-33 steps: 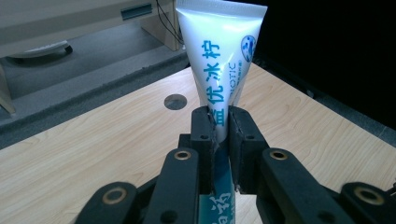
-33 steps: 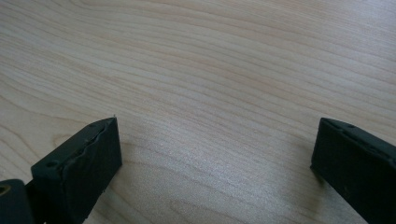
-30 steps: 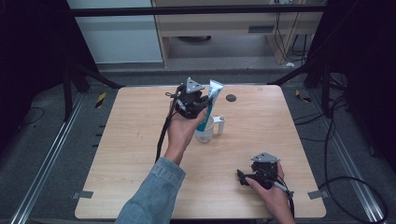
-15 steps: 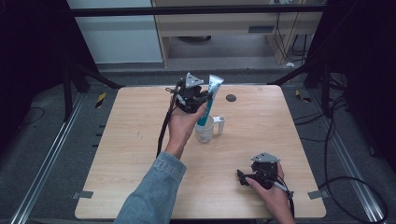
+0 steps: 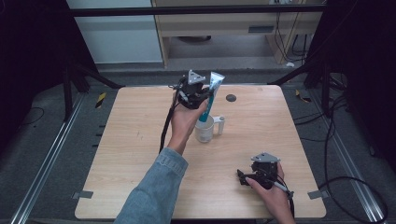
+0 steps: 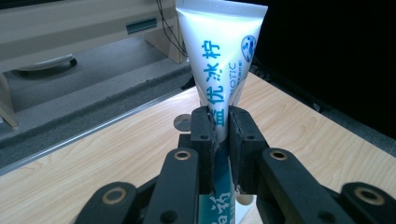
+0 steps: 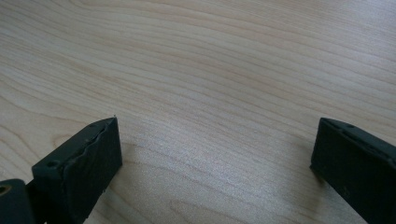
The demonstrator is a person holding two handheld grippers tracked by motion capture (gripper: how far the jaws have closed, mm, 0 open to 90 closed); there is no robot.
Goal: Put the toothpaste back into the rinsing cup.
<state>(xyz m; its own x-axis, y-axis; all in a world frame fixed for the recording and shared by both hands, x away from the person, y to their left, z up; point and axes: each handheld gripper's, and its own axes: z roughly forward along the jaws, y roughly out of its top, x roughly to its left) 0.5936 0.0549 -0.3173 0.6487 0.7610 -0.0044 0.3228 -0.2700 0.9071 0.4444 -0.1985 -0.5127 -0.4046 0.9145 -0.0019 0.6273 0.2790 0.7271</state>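
Right in the middle of the high view, a big light wooden tabletop (image 5: 130, 154) is seen. It is ringed by a dark floor, and a pale cabinet (image 5: 233, 28) is set behind it.

A forearm in a blue denim sleeve (image 5: 152, 196) is stretched up from the bottom edge toward the middle of the tabletop. The left gripper (image 5: 201, 97) is held in that hand, lifted above the wood. A black cable (image 5: 167, 123) is hung down from it beside the wrist.

A white and teal toothpaste tube (image 6: 224, 70) is pinched between the fingers (image 6: 203, 140) of the left gripper. The tube is held almost upright, with its flat crimped end at the top. Its low end is pointed down at a small white mug (image 5: 205, 129), which is stood on the tabletop just under the hand. Whether the tube touches the mug cannot be told.

The right gripper (image 5: 240, 177) is rested low near the front right part of the tabletop, well apart from the mug. Its fingers (image 7: 79, 163) are spread wide over bare wood, and nothing is held between them.

A small dark round spot (image 5: 230, 98) is seen on the tabletop near the far edge.
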